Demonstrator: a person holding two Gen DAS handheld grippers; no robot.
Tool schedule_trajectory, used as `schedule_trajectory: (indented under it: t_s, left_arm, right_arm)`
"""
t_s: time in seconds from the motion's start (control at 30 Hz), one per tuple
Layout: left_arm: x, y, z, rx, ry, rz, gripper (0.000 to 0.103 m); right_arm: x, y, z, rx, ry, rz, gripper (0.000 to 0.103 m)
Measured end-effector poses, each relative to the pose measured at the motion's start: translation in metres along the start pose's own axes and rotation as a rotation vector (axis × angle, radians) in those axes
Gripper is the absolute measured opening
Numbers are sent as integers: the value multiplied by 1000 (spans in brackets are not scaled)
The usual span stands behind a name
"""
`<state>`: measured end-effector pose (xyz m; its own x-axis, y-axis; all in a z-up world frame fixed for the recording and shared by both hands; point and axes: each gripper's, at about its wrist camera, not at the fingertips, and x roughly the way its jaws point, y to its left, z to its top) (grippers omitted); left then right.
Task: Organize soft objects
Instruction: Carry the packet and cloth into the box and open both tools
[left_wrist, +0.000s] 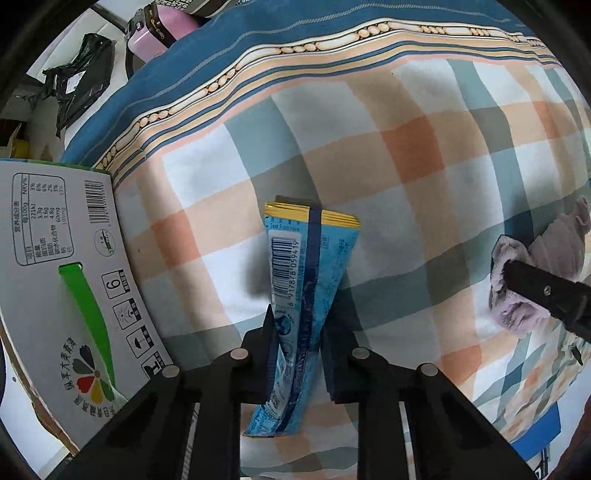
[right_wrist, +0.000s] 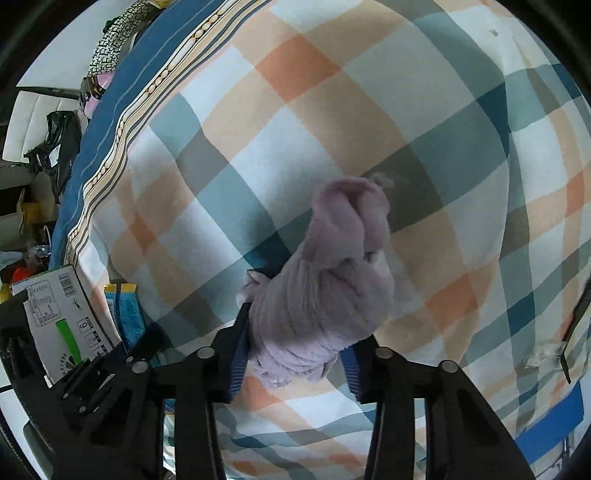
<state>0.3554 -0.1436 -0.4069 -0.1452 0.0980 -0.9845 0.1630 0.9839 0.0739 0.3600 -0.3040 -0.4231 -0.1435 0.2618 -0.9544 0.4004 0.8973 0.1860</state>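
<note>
At the far left stands a white cardboard box (left_wrist: 74, 266) with a green stripe and printed labels, on the checked bedsheet (left_wrist: 369, 155) of orange, teal and white squares. Just beside the box, the left gripper (left_wrist: 299, 332) is clamped on a long blue plastic packet (left_wrist: 299, 266) with a barcode and a yellow top edge; the packet points forward over the sheet, between the two black fingers. Further right, well apart from the packet, the right gripper (right_wrist: 295, 332) is closed on a soft lilac fluffy cloth (right_wrist: 328, 288), bunched together. The cloth is pressed between both fingers, its front part over the sheet. Behind the bed, at the upper left, a pink case (left_wrist: 159, 33) and a black plastic bag (left_wrist: 81, 74) are visible.
</note>
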Motion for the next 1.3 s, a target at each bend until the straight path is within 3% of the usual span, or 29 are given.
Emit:
schedule_trajectory:
  t_s: [0.4, 0.77, 0.8, 0.97, 1.3]
  left_arm:
    - [-51, 25, -22, -30, -86, -94, 17]
    - [-152, 57, -99, -38, -257, -269, 17]
    - [-161, 64, -110, -44, -274, -282, 17]
    - [-192, 90, -155, -78, -336, -311, 17]
    - [-228, 194, -220, -190, -454, -273, 17]
  right_arm:
    - [-33, 13, -33, -104, -68, 3, 38]
    - [-110, 36, -109, -263, -158, 69, 38]
    - [-121, 24, -113, -279, -162, 77, 38]
    - [-154, 51, -151, -363, -200, 113, 38]
    - [-173, 156, -233, -545, -233, 161, 38]
